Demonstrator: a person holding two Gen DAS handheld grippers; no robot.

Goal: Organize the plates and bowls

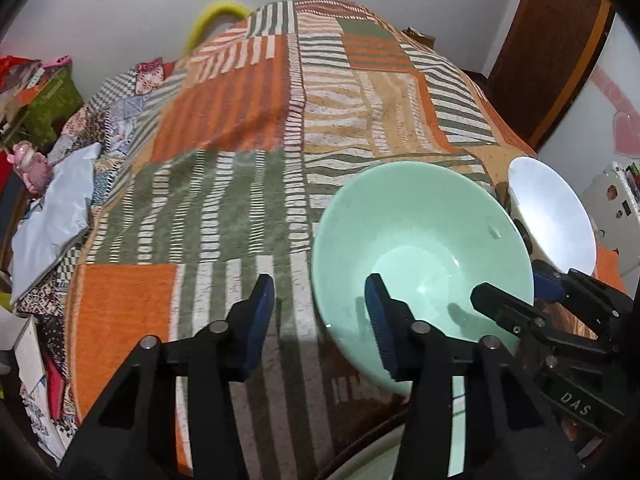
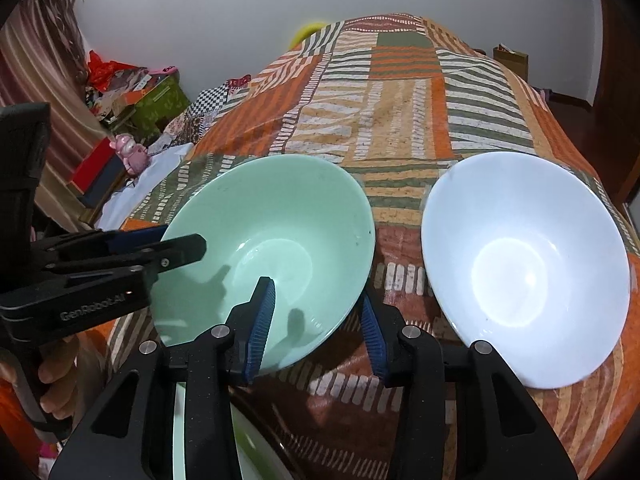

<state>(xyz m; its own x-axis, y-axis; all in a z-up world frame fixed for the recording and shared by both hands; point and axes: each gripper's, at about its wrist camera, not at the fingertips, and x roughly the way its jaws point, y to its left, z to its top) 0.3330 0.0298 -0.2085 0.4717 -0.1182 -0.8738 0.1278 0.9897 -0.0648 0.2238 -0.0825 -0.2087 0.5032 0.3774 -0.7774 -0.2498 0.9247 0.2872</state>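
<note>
Nearest, at the bottom edge of the right wrist view, a pale green plate (image 2: 180,432) peeks out under the right gripper (image 2: 318,330), whose blue ribbed pads stand apart astride the near right rim of the green bowl (image 2: 276,240), one finger inside and one outside, not yet pinched. The left gripper (image 1: 318,320) likewise straddles the bowl's near left rim, fingers spread with nothing clamped. The green bowl rests on the bedspread (image 2: 400,120), a coarse woven patchwork of orange, olive and cream stripes. Just right of it, apart, sits the white bowl (image 2: 524,260), wider and shallower, glossy like glazed ceramic. Both bowls are smooth, round and empty. Judging by this, little is organized: the bowls lie unstacked, and nesting or gathering them with the plate remains
</note>
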